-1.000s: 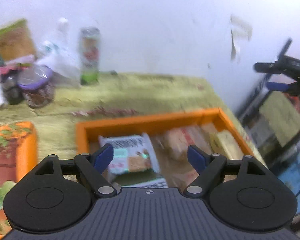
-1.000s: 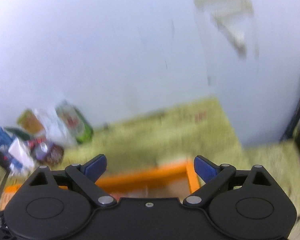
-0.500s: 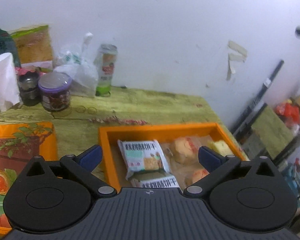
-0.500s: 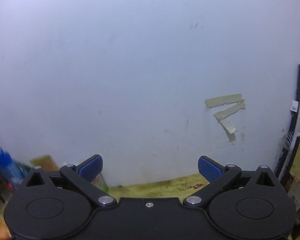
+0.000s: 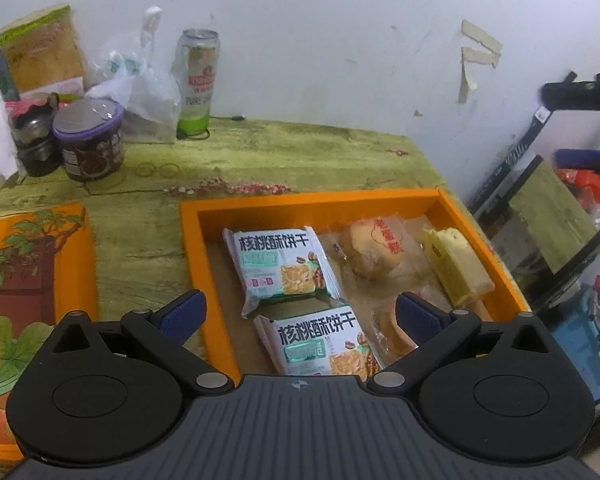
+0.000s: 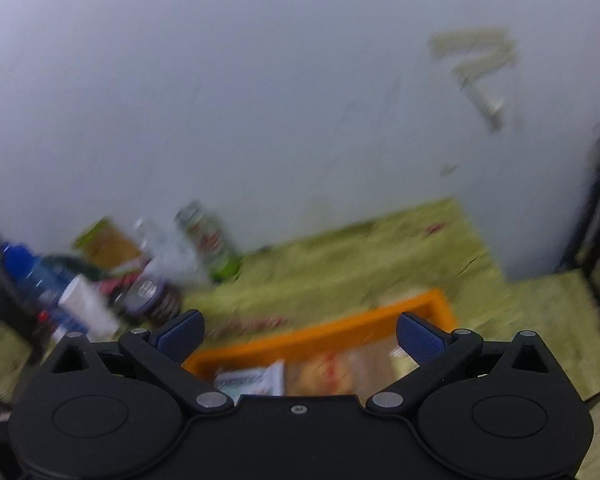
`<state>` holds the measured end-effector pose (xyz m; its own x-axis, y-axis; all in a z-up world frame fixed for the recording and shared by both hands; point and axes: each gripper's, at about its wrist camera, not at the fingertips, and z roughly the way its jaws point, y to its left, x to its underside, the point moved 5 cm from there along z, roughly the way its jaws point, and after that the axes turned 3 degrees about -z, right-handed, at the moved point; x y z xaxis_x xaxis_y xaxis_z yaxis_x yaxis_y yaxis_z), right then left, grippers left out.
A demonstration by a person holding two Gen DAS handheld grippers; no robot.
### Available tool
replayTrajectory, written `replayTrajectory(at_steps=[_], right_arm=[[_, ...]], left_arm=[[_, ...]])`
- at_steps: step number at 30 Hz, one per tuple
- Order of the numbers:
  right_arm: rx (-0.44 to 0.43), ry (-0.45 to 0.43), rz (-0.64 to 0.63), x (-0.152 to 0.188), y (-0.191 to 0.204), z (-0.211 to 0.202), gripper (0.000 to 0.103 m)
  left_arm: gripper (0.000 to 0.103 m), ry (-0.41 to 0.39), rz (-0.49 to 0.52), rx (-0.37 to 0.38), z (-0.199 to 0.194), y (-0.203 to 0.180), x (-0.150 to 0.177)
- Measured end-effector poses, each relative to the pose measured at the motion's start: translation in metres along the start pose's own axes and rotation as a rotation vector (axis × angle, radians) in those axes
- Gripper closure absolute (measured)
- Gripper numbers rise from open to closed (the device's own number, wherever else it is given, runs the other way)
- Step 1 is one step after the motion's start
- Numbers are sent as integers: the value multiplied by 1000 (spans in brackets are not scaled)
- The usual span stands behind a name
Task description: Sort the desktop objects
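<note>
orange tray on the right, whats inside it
The orange tray holds two walnut biscuit packs, a wrapped round cake and a yellow cake roll. The nearer pack's lower edge and another wrapped cake are partly hidden by the left tongs.

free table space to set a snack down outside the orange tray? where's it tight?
Bare green tablecloth lies between the tray's far rim and the wall, right of the beer can. A narrower strip runs between the tray's left wall and the printed orange box. Crowded: the far-left corner around the purple-lidded jar and plastic bag.

Both hand-held grippers (image 5: 300,314) (image 6: 298,330) widened; right apparently swung tableward.
</note>
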<state>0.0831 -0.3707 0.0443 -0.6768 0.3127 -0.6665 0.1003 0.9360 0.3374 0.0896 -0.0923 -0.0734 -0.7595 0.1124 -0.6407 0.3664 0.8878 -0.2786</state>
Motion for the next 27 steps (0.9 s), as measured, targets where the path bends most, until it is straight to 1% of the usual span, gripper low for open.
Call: replayTrajectory(at_steps=[2,6,9,11,15,17,20,27], right_arm=[[-53,79,-18,17,11,9,0],[-178,247,14,36,18,50,0],[-255,372,74,58,26,78,0],[-310,470,121,77,36,96,0],[-303,581,183,99,41,125,0],[-294,624,214,107,41,138,0],[-278,656,242,111,42,149,0],[-232,722,212,124,50,166,0]], left_arm=[[2,39,5,11,10,-4,3],[2,125,4,45,36,-19,15],[2,177,1,50,50,-25,24],[2,201,6,49,57,-26,29],[2,244,25,39,64,-26,37],[1,255,22,47,65,-24,40],[1,264,19,53,69,-22,43],[1,296,15,74,76,-21,49]])
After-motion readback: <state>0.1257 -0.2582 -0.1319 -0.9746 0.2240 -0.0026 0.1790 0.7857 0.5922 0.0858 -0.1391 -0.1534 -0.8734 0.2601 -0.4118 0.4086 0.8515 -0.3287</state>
